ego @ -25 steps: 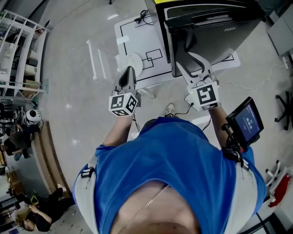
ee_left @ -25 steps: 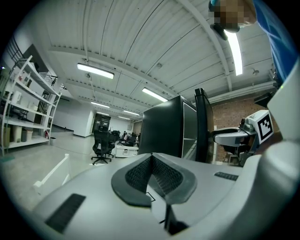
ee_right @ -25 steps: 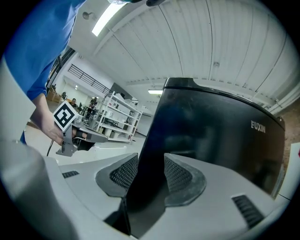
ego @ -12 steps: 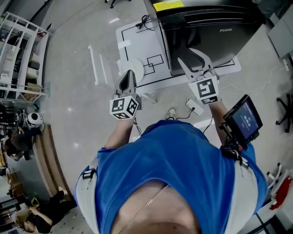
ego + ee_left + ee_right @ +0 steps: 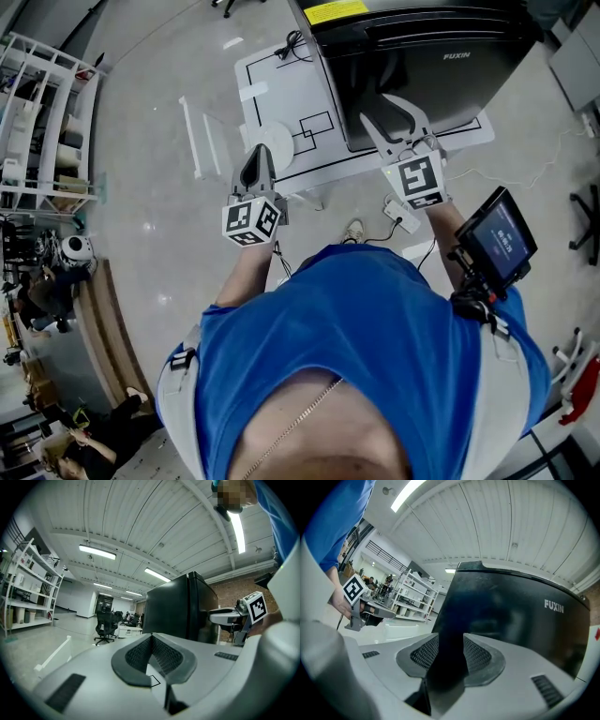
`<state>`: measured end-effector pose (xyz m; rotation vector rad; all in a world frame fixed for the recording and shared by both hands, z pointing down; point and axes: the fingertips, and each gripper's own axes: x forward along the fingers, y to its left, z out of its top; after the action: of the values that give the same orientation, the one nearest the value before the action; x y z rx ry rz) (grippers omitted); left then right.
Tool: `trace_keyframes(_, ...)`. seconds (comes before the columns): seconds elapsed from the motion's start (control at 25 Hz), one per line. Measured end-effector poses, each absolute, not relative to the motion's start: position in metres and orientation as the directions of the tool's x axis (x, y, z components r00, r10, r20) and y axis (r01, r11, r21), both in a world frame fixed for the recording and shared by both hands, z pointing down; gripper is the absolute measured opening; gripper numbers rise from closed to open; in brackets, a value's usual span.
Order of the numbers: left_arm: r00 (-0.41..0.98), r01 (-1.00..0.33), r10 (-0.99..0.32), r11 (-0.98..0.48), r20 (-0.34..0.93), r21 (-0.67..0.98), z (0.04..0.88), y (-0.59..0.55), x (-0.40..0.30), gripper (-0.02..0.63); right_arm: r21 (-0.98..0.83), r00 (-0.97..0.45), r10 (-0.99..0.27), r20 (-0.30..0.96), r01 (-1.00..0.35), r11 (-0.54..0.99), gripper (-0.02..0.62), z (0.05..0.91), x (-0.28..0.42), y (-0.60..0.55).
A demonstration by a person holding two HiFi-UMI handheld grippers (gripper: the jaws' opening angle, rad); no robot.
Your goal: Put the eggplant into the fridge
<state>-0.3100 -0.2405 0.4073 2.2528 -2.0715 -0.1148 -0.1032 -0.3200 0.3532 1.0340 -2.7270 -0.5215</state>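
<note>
**Right tool spread at the black fridge, left tool clenched and empty**

No view shows the eggplant, so its place cannot be told. The fridge (image 5: pixel 441 47), a black cabinet with pale lettering on its front, stands on a white floor mat (image 5: pixel 281 84) marked with black lines.

The right tool (image 5: pixel 389 117) is held level, and in the head view its two jaws overlap the near edge of the fridge. In the right gripper view the jaws stand wide apart and have just been closing a little. Only the fridge's dark face shows through the gap, and the mesh pads press on nothing. Whether the jaw tips touch the fridge cannot be made out.

The left tool (image 5: pixel 260 155) is held level beside it, apart from it and to the left of the fridge, above the mat. In the left gripper view its jaws are clenched together with nothing between them.

A small screen (image 5: pixel 502 244) is strapped to the right forearm of the person, who wears a blue shirt (image 5: pixel 356 356). A power strip (image 5: pixel 398 217) lies on the floor below the right tool. White shelving (image 5: pixel 37 112) stands at the head view's left edge. A dark office chair (image 5: pixel 105 625) stands far off in the left gripper view.
</note>
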Motion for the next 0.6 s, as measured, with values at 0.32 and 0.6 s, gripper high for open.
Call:
trace_keyframes(0.32,0.072,-0.992,-0.997,-0.070,0.013,0.107,0.419,-0.236,-0.303,0.008,0.367,-0.752,-0.657,0.053,-0.598,0.713,0.172,0.366,-0.102,-0.322)
trace_keyframes(0.6,0.060,-0.993,-0.998,-0.058,0.019,0.107,0.418,-0.225,-0.300,0.008,0.342,-0.761,-0.648,0.035,-0.600,0.723,0.171,0.360,-0.100,-0.317)
